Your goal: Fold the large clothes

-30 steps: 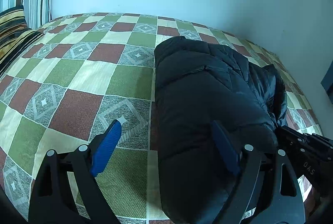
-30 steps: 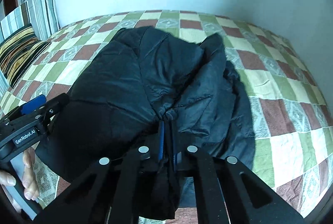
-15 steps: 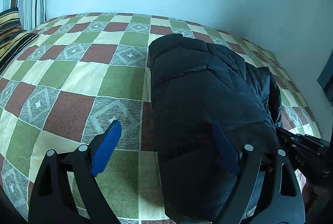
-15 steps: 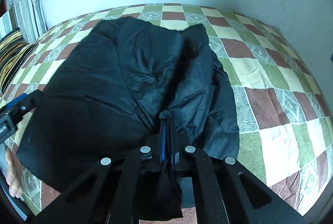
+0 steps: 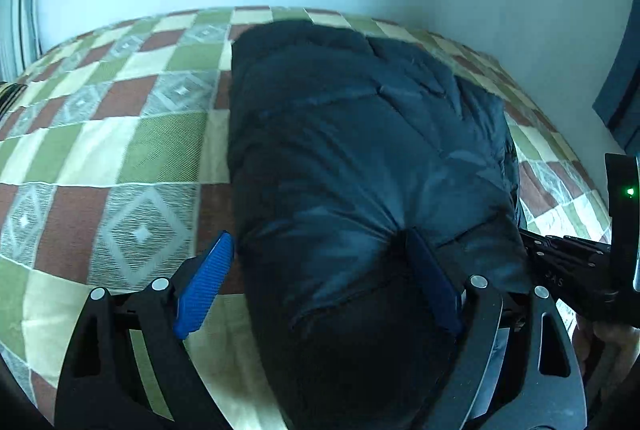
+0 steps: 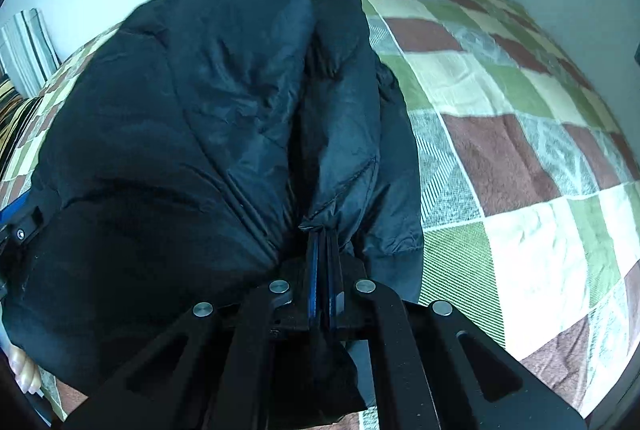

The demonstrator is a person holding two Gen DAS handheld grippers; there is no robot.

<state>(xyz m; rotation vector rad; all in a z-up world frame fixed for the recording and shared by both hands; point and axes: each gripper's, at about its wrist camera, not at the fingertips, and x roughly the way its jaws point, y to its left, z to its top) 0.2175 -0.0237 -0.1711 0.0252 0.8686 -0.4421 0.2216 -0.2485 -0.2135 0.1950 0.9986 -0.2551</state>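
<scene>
The right gripper (image 6: 322,250) jaws pinch the black jacket (image 6: 192,134) hem; the left gripper (image 5: 320,282) jaws gape astride its edge; bare bed (image 6: 520,158) lies rightward.

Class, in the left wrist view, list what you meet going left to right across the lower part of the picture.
Bedspread → left blue pad → black jacket → right blue pad → the other claw's black body.
</scene>
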